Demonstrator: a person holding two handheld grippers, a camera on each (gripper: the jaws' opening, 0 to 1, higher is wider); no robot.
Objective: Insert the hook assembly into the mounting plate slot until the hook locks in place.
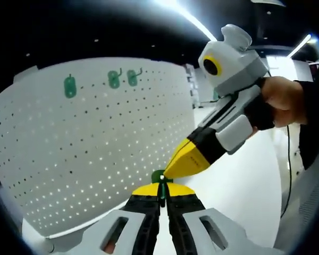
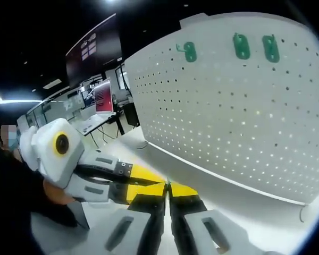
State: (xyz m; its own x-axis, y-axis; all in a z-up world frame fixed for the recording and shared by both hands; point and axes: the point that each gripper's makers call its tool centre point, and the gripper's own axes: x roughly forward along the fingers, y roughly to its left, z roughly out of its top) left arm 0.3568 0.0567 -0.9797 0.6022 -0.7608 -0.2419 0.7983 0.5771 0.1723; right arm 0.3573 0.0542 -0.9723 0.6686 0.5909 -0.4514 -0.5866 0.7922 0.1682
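A small green hook assembly (image 1: 159,177) sticks up between the yellow tips of my left gripper (image 1: 162,192), which is shut on it. My right gripper (image 1: 173,166) comes in from the upper right, held by a hand, with its yellow tips closed and touching the green piece. In the right gripper view, my right gripper (image 2: 168,189) has its jaws together, and the left gripper's (image 2: 158,181) yellow tips meet them from the left. The white perforated mounting plate (image 1: 95,143) (image 2: 244,117) stands upright behind. Three green hooks hang near its top edge (image 1: 114,79) (image 2: 241,46).
The plate stands on a white tabletop (image 1: 239,191) that runs out to the right of it. A person's dark sleeve (image 1: 315,117) is at the right. Desks with lit monitors (image 2: 102,98) stand in the dim room beyond the plate's left edge.
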